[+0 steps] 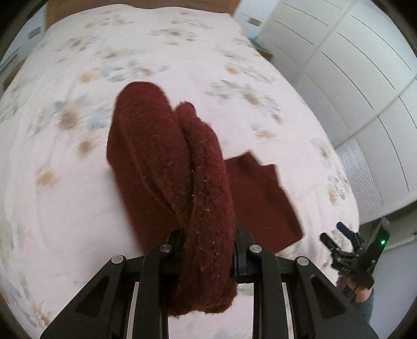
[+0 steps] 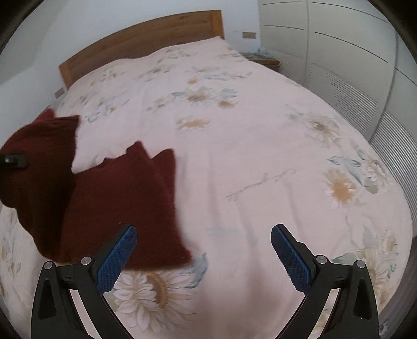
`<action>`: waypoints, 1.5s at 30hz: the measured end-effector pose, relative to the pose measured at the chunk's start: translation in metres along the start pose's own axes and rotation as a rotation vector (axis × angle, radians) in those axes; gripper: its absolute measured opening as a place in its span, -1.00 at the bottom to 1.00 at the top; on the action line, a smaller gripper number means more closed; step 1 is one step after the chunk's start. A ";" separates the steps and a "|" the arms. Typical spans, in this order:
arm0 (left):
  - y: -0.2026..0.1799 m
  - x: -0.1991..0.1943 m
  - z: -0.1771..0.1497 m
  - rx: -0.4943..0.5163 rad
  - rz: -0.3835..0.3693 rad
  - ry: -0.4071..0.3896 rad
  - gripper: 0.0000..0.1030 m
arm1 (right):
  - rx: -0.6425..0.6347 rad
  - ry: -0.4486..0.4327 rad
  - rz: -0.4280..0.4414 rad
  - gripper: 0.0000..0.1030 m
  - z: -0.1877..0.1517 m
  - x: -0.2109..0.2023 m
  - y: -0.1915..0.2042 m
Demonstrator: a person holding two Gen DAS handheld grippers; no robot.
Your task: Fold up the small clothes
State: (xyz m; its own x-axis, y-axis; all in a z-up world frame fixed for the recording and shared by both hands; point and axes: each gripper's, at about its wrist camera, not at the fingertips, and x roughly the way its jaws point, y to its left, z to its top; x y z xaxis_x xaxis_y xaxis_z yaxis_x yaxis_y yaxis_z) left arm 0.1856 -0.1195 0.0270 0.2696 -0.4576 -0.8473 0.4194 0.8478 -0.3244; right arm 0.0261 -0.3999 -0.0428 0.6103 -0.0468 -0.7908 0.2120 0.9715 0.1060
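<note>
The left gripper (image 1: 208, 234) jaws are clamped on a dark red knitted garment (image 1: 161, 156), hiding much of the floral bed (image 1: 65, 195). The right gripper (image 2: 203, 250) jaws are spread wide, nothing held; a white wardrobe (image 2: 338, 52) is seen upper right.

We see a wide bed (image 2: 234, 156) under a pale pink cover printed with faded daisies. A wooden headboard (image 2: 146, 36) stands at its far end against a plain pale wall (image 2: 78, 20). Right of the bed run white wardrobe doors (image 2: 338, 39), with a small wooden nightstand (image 2: 263, 61) between them and the headboard. Soft, even light.
</note>
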 end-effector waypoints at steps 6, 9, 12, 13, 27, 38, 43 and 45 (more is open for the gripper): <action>-0.060 0.060 0.000 0.069 -0.025 0.057 -0.63 | 0.033 0.006 -0.024 0.99 -0.005 -0.005 -0.023; -0.080 0.097 -0.005 0.085 0.012 0.096 -0.63 | 0.043 0.026 -0.033 0.99 -0.012 -0.003 -0.031; -0.084 0.134 -0.015 0.081 0.101 0.144 -0.61 | 0.046 0.041 -0.037 0.99 -0.019 -0.001 -0.036; -0.083 0.140 -0.018 0.071 0.115 0.147 -0.58 | 0.047 0.045 -0.038 0.99 -0.020 0.000 -0.037; -0.091 0.138 -0.021 0.034 0.167 0.134 0.85 | 0.018 0.063 -0.006 0.99 -0.022 -0.007 -0.029; -0.056 0.063 0.001 -0.043 0.175 0.015 0.98 | -0.077 0.057 0.100 0.99 0.027 -0.022 0.028; -0.015 0.037 -0.020 -0.061 0.287 -0.002 0.98 | -0.114 0.115 0.161 0.98 0.065 -0.010 0.069; 0.001 0.034 -0.032 -0.071 0.308 0.003 0.98 | -0.157 0.144 0.164 0.90 0.081 0.002 0.093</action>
State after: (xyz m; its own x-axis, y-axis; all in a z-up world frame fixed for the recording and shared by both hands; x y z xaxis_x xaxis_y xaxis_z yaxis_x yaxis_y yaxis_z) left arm 0.1670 -0.1260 -0.0158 0.3717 -0.1758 -0.9115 0.2572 0.9630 -0.0808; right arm 0.1091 -0.3287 0.0144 0.5090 0.1365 -0.8499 -0.0086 0.9881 0.1536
